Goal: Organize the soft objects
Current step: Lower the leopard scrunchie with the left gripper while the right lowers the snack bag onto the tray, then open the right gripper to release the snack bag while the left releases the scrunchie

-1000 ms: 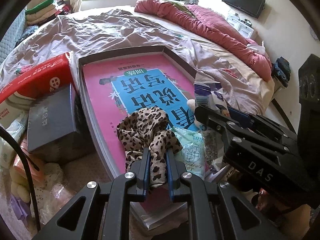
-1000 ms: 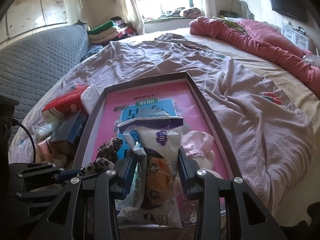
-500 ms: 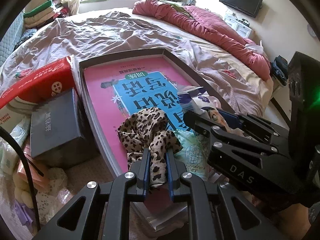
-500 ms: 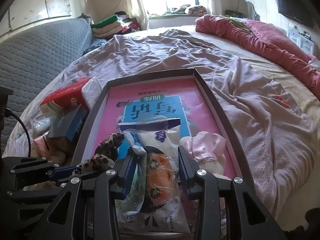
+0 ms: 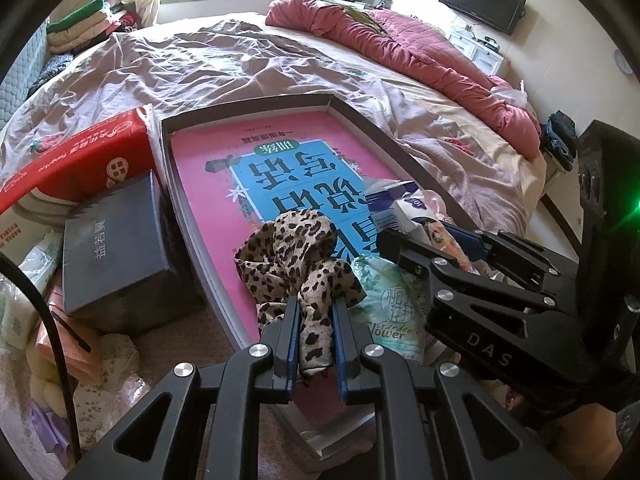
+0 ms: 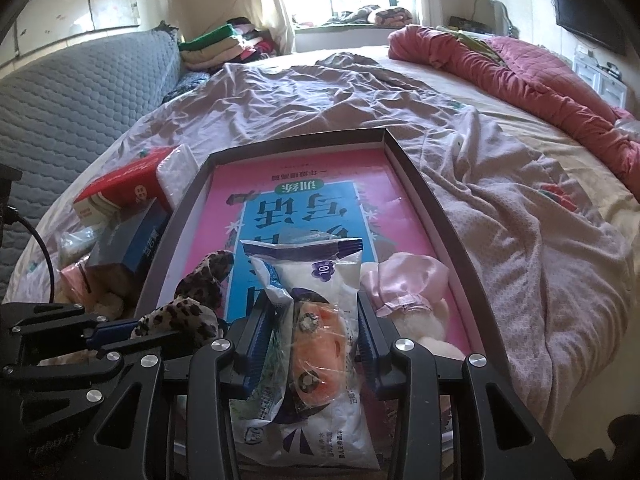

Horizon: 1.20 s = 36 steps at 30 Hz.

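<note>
One shallow dark-rimmed tray (image 6: 424,184) on bed, one pink-and-blue book (image 5: 224,184) flat inside it. At tray's near end: one leopard-print cloth (image 5: 296,256), one clear plastic packet (image 6: 320,320), one pink plush toy (image 6: 404,284), one green-printed tissue pack (image 5: 392,308). Beside tray's left edge: one red carton (image 5: 80,160), one dark box (image 5: 116,248). Two grippers: left gripper (image 5: 314,336), right gripper (image 6: 316,320).

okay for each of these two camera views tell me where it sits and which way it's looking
Left wrist: on the left gripper, looking down its fingers at the leopard-print cloth it pinches; the right gripper crosses at right.
Right wrist: on the right gripper, looking at the plastic packet between its fingers; the left gripper shows at left.
Shared: the tray and the bed.
</note>
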Each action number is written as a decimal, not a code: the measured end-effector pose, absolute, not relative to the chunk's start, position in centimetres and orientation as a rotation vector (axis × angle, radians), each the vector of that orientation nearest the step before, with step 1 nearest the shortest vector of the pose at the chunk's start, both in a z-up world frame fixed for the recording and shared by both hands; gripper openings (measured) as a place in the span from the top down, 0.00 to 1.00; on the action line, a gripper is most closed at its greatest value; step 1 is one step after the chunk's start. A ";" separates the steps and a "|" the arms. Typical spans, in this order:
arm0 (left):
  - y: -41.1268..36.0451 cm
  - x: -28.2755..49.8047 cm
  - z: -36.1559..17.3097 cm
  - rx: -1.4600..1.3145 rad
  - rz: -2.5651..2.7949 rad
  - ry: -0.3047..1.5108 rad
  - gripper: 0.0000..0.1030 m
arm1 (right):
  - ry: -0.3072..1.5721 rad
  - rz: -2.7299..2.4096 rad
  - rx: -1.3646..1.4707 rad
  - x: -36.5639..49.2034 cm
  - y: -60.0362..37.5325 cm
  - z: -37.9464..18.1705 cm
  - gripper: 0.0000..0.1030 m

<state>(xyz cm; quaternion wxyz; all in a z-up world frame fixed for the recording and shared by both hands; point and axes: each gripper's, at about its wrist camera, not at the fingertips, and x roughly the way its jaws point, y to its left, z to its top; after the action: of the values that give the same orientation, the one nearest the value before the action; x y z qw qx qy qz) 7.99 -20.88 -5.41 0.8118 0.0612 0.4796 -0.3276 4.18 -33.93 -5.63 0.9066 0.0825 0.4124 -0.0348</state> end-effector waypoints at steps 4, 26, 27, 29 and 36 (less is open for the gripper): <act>-21.0 7.9 -5.5 0.135 -0.702 1.028 0.86 | 0.843 -0.074 0.159 3.9 -33.9 -5.4 0.58; -21.0 8.1 -5.5 0.114 -0.703 1.054 0.86 | 0.792 -0.094 0.176 2.6 -34.6 -3.2 0.46; -21.0 8.1 -5.5 0.114 -0.705 1.054 0.86 | 0.791 -0.098 0.173 2.6 -34.5 -3.1 0.46; -21.0 8.1 -5.5 0.113 -0.709 1.058 0.85 | 0.788 -0.099 0.173 2.5 -34.5 -2.9 0.46; -20.9 8.1 -5.2 0.102 -0.711 1.065 0.78 | 0.771 -0.106 0.173 2.2 -34.7 -2.2 0.46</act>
<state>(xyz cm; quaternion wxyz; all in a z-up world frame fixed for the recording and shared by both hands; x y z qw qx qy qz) 8.07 -20.86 -5.18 0.8007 0.0475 0.4966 -0.3317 2.19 -34.71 -2.17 0.9216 0.0841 0.3754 -0.0514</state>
